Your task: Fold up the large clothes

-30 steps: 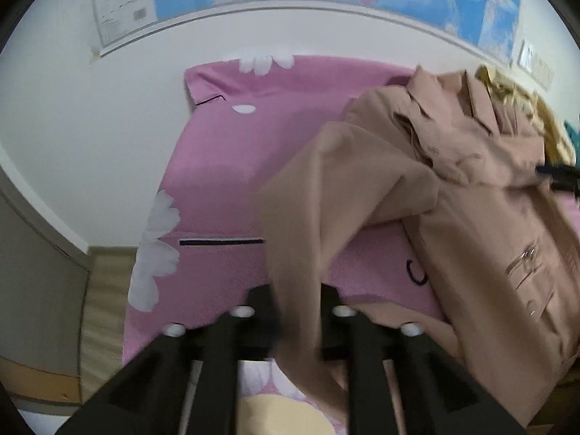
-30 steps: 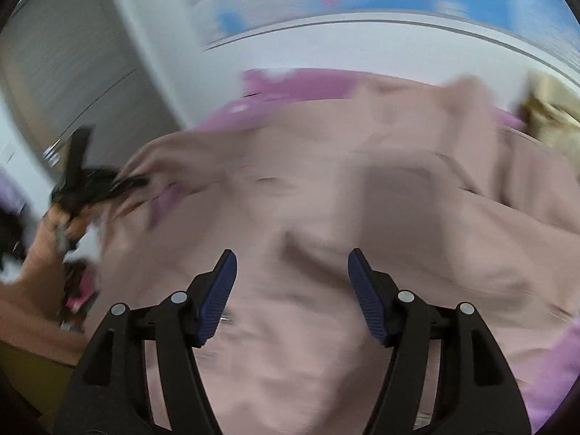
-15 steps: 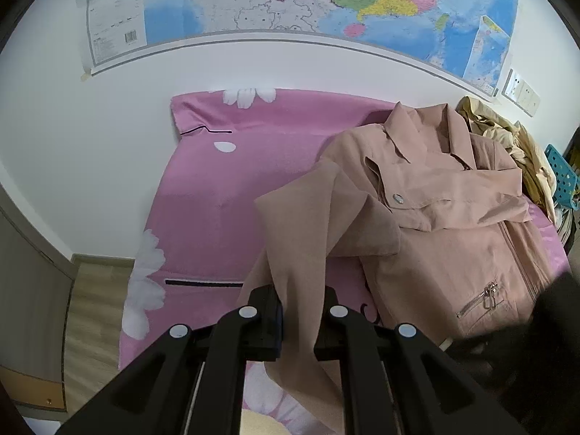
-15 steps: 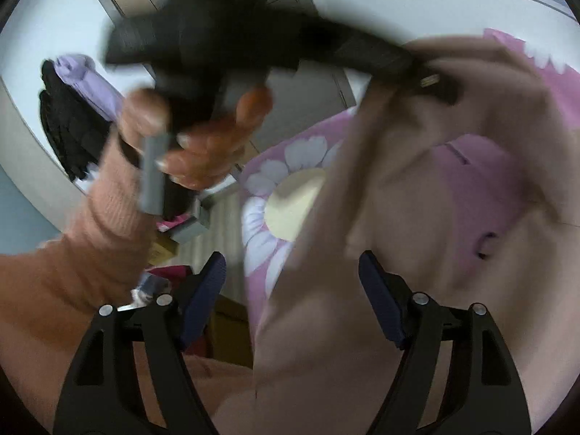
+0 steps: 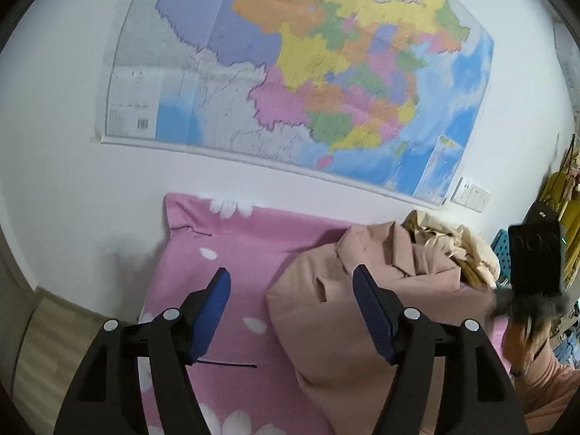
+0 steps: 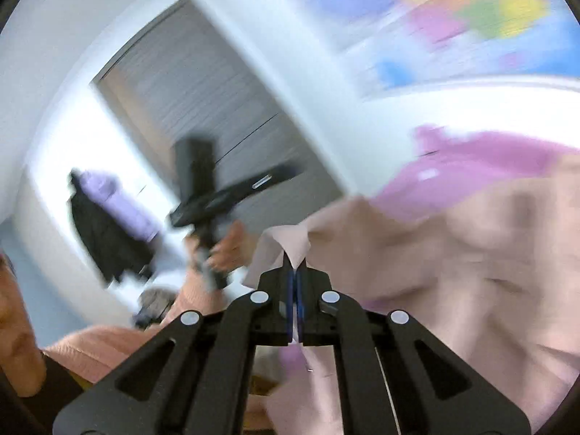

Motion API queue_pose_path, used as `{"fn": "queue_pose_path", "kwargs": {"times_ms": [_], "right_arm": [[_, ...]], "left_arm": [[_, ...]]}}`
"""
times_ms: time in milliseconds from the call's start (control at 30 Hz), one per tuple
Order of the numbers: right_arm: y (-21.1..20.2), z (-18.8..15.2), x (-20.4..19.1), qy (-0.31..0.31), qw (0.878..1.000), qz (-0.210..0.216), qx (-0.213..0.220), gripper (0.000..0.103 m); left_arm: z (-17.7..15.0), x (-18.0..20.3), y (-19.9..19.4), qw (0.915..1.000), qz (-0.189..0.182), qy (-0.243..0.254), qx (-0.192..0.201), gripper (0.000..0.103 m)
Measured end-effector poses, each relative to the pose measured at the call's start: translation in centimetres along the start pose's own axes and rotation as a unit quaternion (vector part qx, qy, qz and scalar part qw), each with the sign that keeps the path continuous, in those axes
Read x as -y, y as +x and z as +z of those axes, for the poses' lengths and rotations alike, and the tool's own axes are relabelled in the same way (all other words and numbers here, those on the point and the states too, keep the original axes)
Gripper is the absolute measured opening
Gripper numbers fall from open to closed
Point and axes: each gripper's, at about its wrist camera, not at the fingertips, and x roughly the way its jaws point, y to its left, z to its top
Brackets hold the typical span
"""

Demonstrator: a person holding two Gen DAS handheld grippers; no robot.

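right tool (image 6: pixel 295 272) clamped on pink jacket (image 6: pixel 453 253) edge | left tool (image 6: pixel 217 195) beyond (blurred)

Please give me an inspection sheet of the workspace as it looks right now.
Surface: pink floral sheet, largely bare on its left side.
Job's things: tan jacket lies bunched on the sheet, collar towards the wall.
Clutter: beige clothes pile behind the jacket, by the wall.
Grippers: left gripper jaws opening, nothing between them, above the sheet. Right gripper shut on a fold of the jacket; that view is blurred.
Cables: nothing seen.
Surroundings: wall map above the sheet, wall switch beside it, grey door, dark and lilac clothes hanging on the wall.
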Motion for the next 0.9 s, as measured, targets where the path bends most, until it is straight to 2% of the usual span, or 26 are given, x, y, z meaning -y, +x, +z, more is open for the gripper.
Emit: {"fn": "queue_pose_path", "kwargs": {"times_ms": [100,133,167,233,300,333,367,400,467,500,600,700,767,833,867,900], "right_arm": [[-4.8,-0.8,4.7,0.063,0.996,-0.060,0.019,0.002],[-5.9,-1.4,6.3,0.080,0.994,-0.076,0.018,0.002],[-7.2,-2.4,8.1,0.099,0.989,-0.109,0.014,0.006],[-7.8,-4.5,9.7,0.128,0.981,-0.147,0.000,0.010],[-8.8,-6.2,12.0,0.150,0.969,-0.195,-0.005,0.024],[-9.2,-6.9,12.7,0.161,0.964,-0.213,-0.004,0.042],[-9.9,-7.9,13.4,0.172,0.960,-0.219,0.007,0.051],[-10.8,-8.3,13.7,0.177,0.961,-0.214,0.017,0.054],[-11.9,-9.7,13.6,0.178,0.961,-0.208,0.034,0.079],[-12.0,-10.0,13.5,0.172,0.962,-0.209,0.038,0.082],[-11.8,-11.0,12.5,0.133,0.967,-0.214,0.027,0.088],[-10.2,-11.7,11.6,0.094,0.971,-0.222,-0.002,0.093],[-8.9,-12.0,12.0,0.071,0.962,-0.263,-0.021,0.093],[-8.4,-12.1,12.6,0.061,0.957,-0.283,-0.036,0.092],[-7.7,-12.0,13.0,0.053,0.953,-0.296,-0.042,0.085],[-7.5,-11.9,13.0,0.048,0.954,-0.291,-0.045,0.078]], "left_arm": [[-1.0,1.4,2.3,0.9993,0.011,0.021,-0.027,0.067],[-1.7,2.1,3.7,0.9982,0.019,0.035,-0.044,0.067],[-2.2,2.4,4.5,0.9973,0.021,0.043,-0.056,0.067],[-3.9,3.8,7.7,0.9930,0.020,0.066,-0.096,0.067],[-5.5,5.1,10.6,0.9863,0.030,0.093,-0.132,0.067],[-6.0,5.5,11.7,0.9839,0.030,0.098,-0.146,0.067],[-6.8,6.0,13.3,0.9799,0.029,0.104,-0.168,0.065],[-7.3,6.1,14.3,0.9772,0.030,0.104,-0.183,0.065],[-7.9,6.0,15.3,0.9748,0.029,0.099,-0.198,0.065],[-7.9,5.9,15.7,0.9749,0.022,0.094,-0.200,0.065],[-7.4,5.6,15.8,0.9772,0.008,0.086,-0.194,0.067],[-7.2,5.9,16.9,0.9749,0.017,0.090,-0.203,0.067],[-7.2,6.3,17.9,0.9719,0.023,0.092,-0.216,0.065],[-7.6,6.7,19.2,0.9686,0.030,0.094,-0.228,0.050],[-7.6,6.8,19.5,0.9682,0.031,0.092,-0.230,0.040],[-7.6,6.8,19.9,0.9683,0.034,0.088,-0.231,0.033]]}}
